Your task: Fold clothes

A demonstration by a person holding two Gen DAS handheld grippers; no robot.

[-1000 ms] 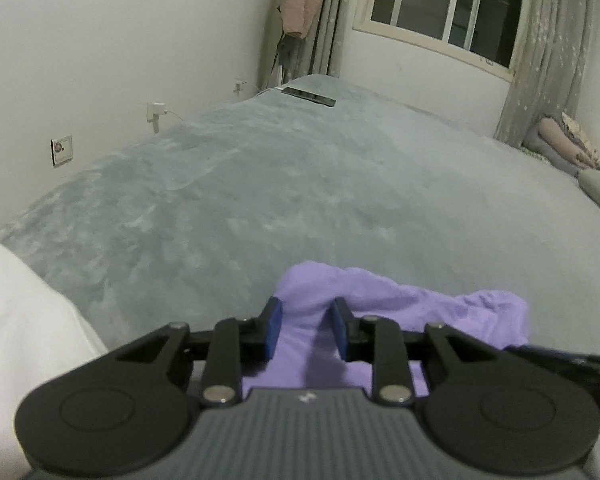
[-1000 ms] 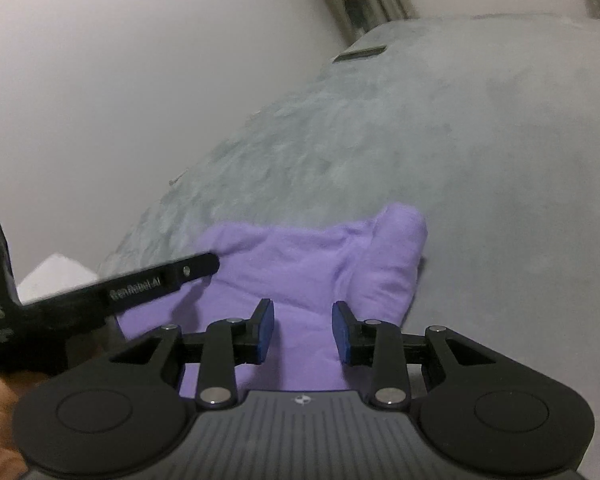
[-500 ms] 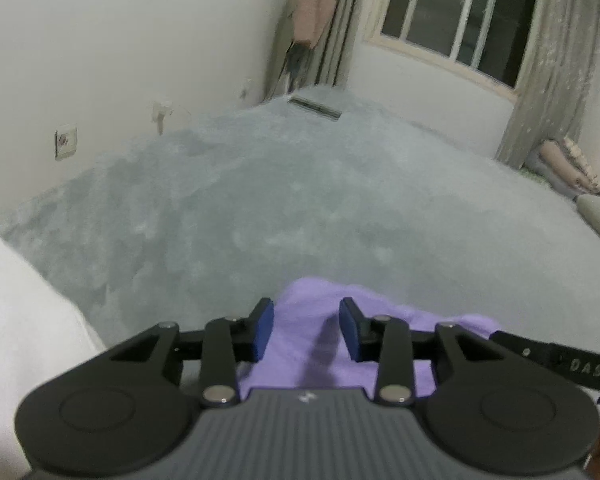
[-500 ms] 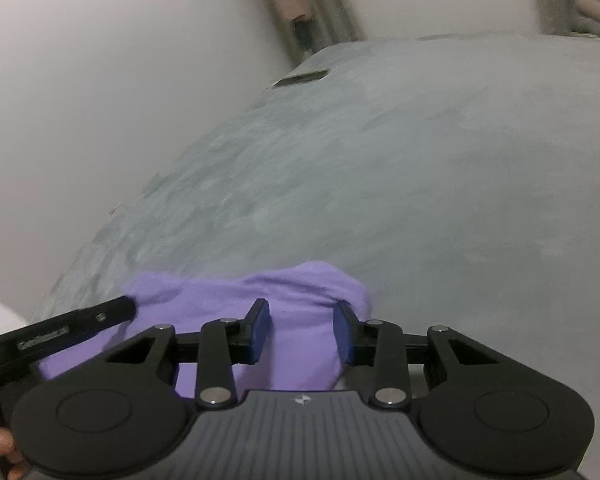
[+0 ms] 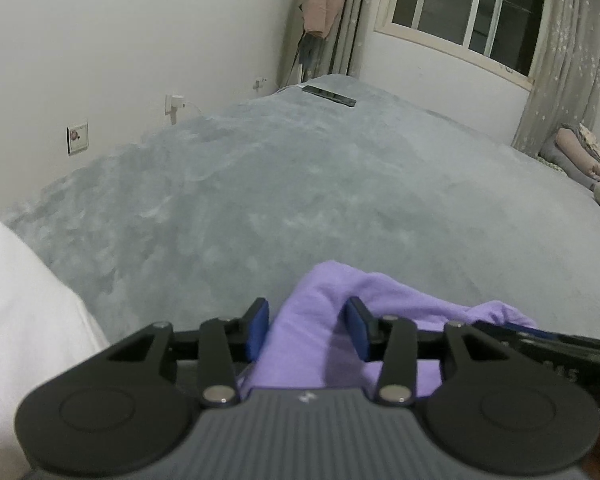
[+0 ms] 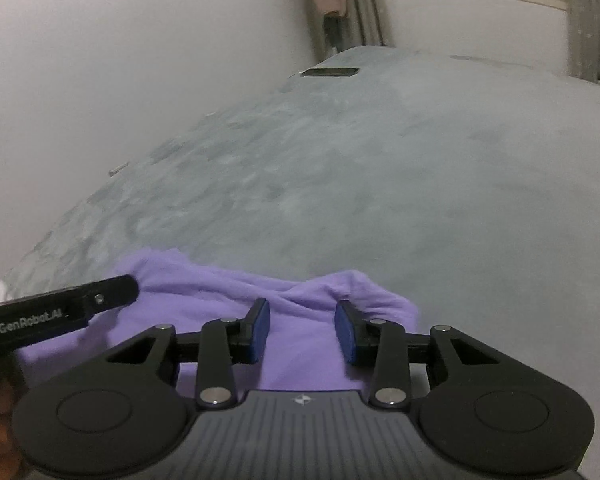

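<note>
Purple garment [image 5: 384, 300] lay bunched at the near edge of the grey bed [image 5: 340, 184], rumpled and rounded rather than squared off, beside a white pillow or sheet [image 5: 16, 300] on the left. Over the preceding second both views had tipped upward, so that more of the window [image 5: 468, 4] and far wall showed, and the cloth had slid lower in each frame; its far edge seemed drawn nearer and more gathered. That suggested the tools had been drawing back or lifting over the cloth, though whether a fold was being finished or set up could not be settled.

Left hand-held gripper [image 5: 306, 330] stood with its blue pads [image 5: 258, 330] parted, a ridge of purple fabric rising between them without being pinched. Right hand-held gripper [image 6: 302, 332] was likewise spread, its pads either side of a soft hump of the garment, gripping nothing that could be seen. Each tool's finger appeared in the other's view, so the two worked close together over the same cloth.
</note>
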